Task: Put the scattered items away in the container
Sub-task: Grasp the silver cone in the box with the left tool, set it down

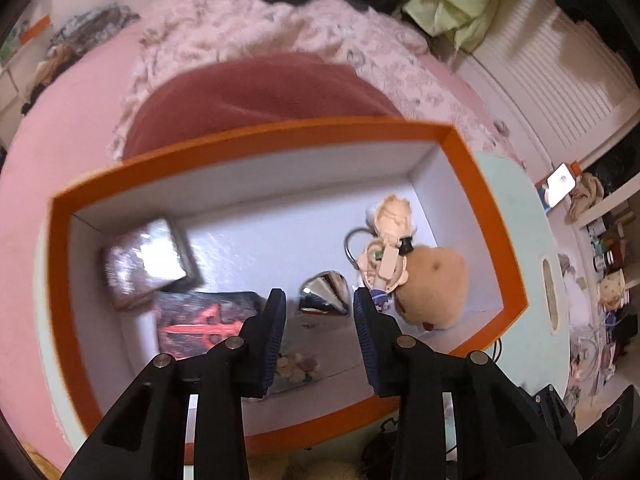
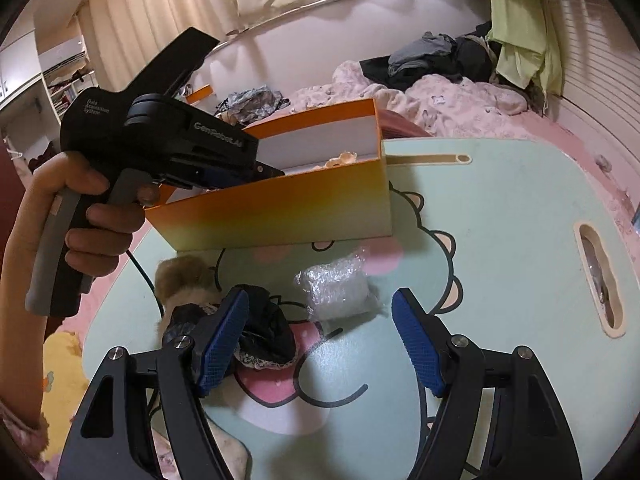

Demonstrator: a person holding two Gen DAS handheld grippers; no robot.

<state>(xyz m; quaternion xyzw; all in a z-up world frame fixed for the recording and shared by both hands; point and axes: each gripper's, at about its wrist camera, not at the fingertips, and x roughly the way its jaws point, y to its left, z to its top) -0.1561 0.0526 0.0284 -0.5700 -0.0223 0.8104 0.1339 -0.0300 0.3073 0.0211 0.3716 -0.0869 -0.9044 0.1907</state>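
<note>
Our left tongs [image 1: 320, 300] point steeply down into the orange box [image 1: 256, 136], jaws narrowed with a gap between them and nothing gripped. Our right tongs [image 2: 320, 336] hang spread and empty over the bench [image 2: 500, 208], near a clear plastic packet [image 2: 338, 290] and a dark lacy cloth [image 2: 264, 332]. The box stands on the bench, holding a doll [image 1: 390, 240], a plush toy [image 1: 436, 284] and wrapped packets [image 1: 146, 260].

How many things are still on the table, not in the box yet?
3. A fluffy tan toy by the left edge, a black lacy cloth beside it, and a clear plastic packet in the middle. The box may hide more.
</note>
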